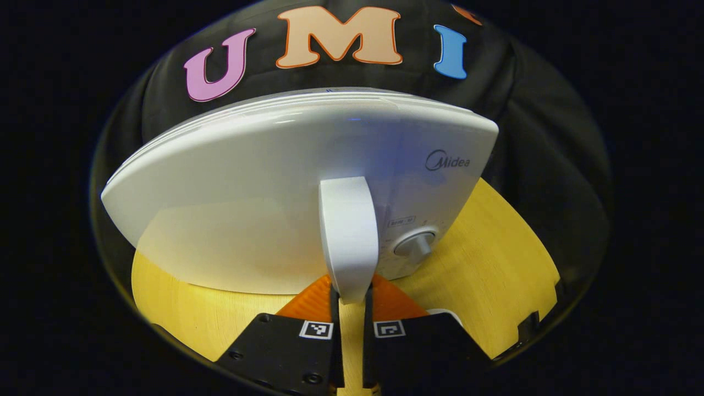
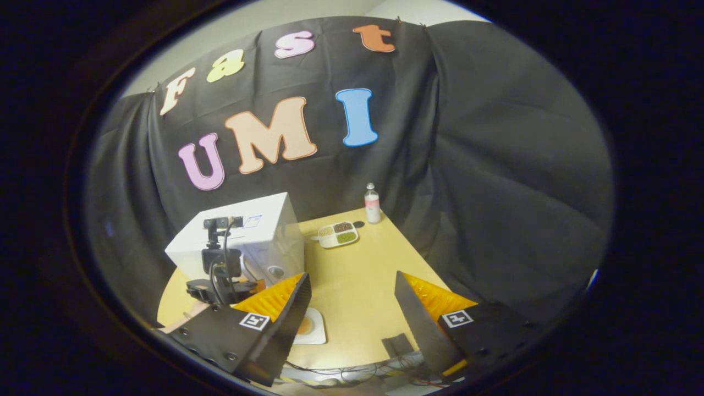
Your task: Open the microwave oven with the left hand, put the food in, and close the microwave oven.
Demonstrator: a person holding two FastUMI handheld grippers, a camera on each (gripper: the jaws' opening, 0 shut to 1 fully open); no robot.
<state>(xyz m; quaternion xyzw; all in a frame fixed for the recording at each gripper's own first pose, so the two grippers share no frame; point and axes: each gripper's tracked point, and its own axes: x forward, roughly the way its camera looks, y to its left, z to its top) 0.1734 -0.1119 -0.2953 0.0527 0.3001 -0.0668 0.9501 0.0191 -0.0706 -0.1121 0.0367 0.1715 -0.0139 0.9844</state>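
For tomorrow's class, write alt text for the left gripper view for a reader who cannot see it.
The left gripper closes its fingers around the upright handle of a white microwave oven whose door looks closed. The oven stands on a wooden table, with a round knob right of the handle.

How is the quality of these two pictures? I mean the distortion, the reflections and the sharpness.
Left gripper view: strong fisheye bending, so the microwave bulges like a dome; its glossy door mirrors the yellow table; the handle between the left gripper is sharp. Right gripper view: even light, table edges curved; the small divided dish and bottle are too tiny for detail; the right gripper looks sharp.
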